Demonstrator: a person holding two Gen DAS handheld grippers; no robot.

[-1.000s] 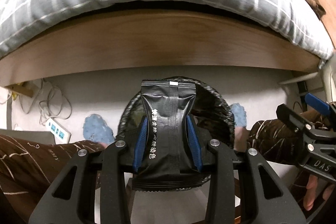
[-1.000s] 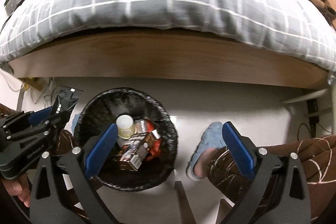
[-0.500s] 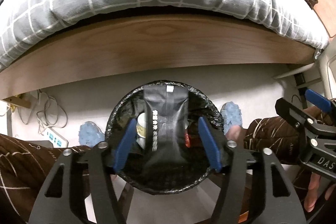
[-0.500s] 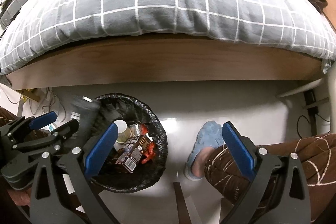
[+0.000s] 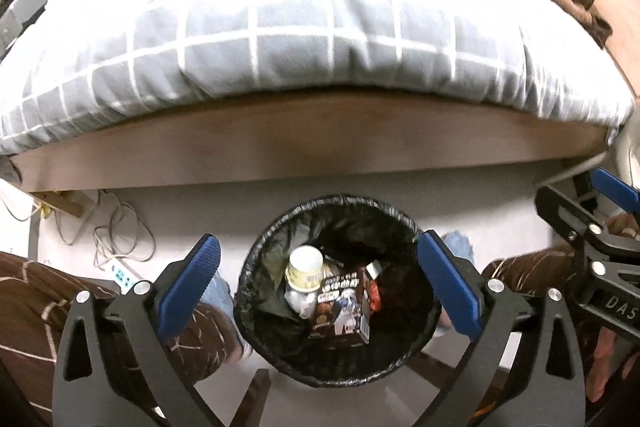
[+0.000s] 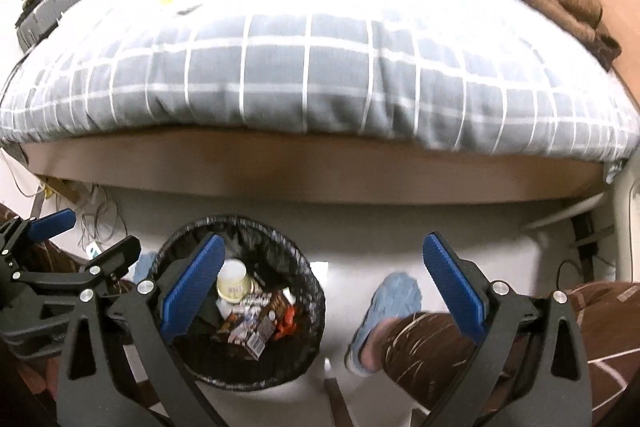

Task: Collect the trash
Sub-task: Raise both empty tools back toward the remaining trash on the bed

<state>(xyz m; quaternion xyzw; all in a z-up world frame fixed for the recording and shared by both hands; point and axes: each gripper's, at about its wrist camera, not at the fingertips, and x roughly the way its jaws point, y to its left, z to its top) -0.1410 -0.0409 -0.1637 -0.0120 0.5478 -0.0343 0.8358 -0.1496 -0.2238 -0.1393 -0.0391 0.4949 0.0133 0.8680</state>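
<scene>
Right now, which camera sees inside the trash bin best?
The left wrist view. The trash bin sits centred between the open left gripper, so the cup and box inside show clearly. In the right wrist view, the bin sits off to the left, partly hidden behind a blue finger.
</scene>
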